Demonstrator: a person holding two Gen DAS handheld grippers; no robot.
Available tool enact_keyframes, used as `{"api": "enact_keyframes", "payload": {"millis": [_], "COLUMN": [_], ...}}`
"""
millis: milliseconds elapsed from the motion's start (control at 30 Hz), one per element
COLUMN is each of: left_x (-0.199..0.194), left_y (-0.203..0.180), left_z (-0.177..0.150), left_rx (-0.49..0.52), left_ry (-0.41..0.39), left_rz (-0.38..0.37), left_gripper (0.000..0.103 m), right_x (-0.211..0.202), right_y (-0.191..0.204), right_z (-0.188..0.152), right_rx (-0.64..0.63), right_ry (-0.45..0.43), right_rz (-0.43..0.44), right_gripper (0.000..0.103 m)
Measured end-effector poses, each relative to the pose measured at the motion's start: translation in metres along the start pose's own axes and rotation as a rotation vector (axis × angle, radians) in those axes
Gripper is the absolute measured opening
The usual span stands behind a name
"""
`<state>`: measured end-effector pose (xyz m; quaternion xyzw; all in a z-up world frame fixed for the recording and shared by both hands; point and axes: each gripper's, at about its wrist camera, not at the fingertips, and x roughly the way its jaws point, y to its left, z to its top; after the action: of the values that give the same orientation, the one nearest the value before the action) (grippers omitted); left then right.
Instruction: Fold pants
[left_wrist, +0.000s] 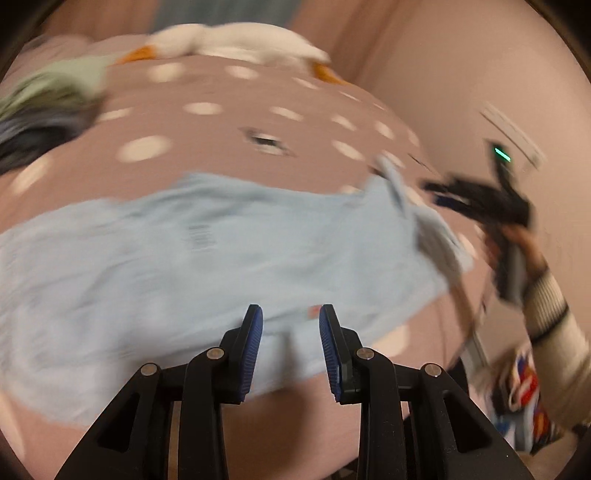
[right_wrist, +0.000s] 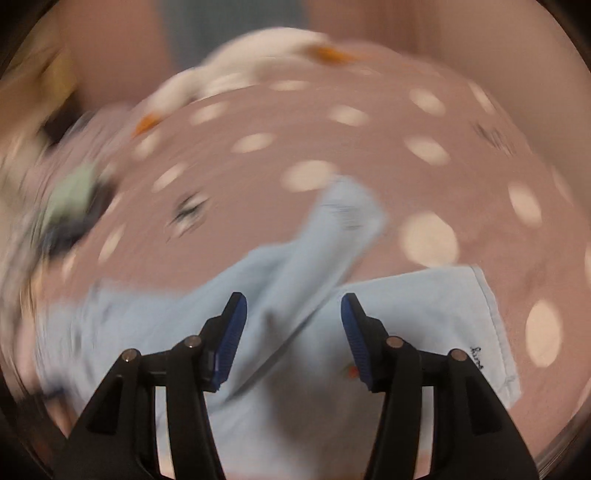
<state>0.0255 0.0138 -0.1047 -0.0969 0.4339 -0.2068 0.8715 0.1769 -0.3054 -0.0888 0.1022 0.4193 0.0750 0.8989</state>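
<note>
Light blue pants (left_wrist: 207, 258) lie spread across a pink bed cover with pale dots (left_wrist: 236, 140). My left gripper (left_wrist: 291, 332) is open and empty, hovering over the near edge of the pants. My right gripper (right_wrist: 293, 325) is open and empty above the pants (right_wrist: 406, 317), where one leg (right_wrist: 332, 236) lies folded across the other part. In the left wrist view the right gripper (left_wrist: 480, 206) shows at the far right, beside a lifted corner of the pants (left_wrist: 417, 218). Both views are blurred by motion.
A white plush toy with orange parts (left_wrist: 236, 44) lies at the far end of the bed. A heap of green and dark clothes (left_wrist: 48, 107) sits at the left. A pink wall (left_wrist: 461, 74) stands to the right of the bed.
</note>
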Motion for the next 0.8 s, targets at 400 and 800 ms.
{"api": "enact_keyframes", "payload": {"millis": [400,800], "left_x": [0.08,0.066], "left_y": [-0.058,-0.054], "left_z": [0.003,0.003], "left_rx": [0.206,0.199], "left_ry": [0.155,0.098], "left_rz": [0.0,0.026], "left_gripper": [0.029,0.009], "right_x": [0.094,0.043], "right_y": [-0.084,-0.085], "right_z": [0.021,0.022], "right_rx": [0.512,0.479], "right_ry": [0.043,-0.079], "right_rz": [0.263,0.226], "right_gripper": [0.028,0.005]}}
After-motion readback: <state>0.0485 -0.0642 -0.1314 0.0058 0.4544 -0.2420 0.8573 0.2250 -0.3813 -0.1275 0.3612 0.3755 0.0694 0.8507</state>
